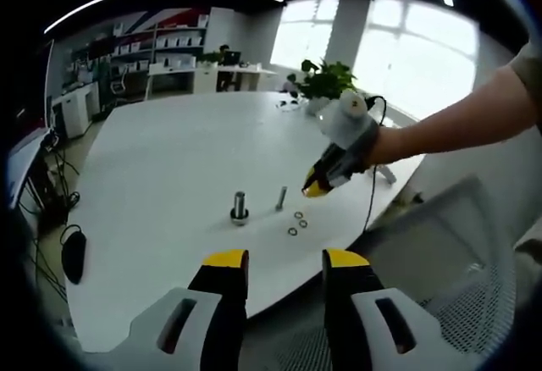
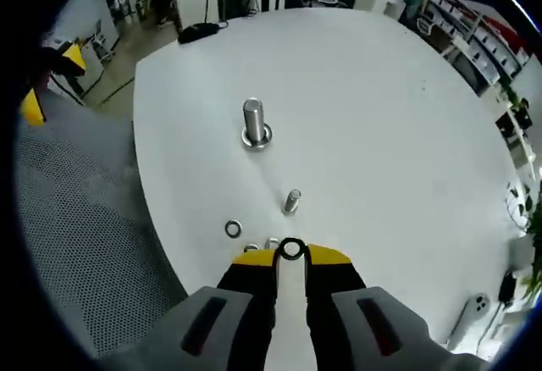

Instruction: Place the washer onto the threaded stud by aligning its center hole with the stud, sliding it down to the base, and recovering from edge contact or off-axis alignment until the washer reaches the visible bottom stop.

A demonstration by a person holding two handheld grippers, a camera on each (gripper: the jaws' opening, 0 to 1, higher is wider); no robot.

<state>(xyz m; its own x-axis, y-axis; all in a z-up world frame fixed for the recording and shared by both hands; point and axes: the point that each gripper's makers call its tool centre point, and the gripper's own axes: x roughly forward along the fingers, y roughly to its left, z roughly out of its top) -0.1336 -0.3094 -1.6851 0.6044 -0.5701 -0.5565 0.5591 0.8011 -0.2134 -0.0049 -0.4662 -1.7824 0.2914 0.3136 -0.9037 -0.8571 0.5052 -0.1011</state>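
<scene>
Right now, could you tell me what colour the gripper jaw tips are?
Yellow, clearest on the left gripper in the left gripper view.

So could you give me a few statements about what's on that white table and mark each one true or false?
1. The right gripper pinches a washer at its tips. True.
2. The left gripper holds a washer too. False: its jaws stand apart with nothing between them.
3. Two studs stand upright on the table, the large stud and the small stud. True.
4. The held washer already sits on a stud. False: it is apart from both.
5. Loose washers lie on the table. True.
</scene>
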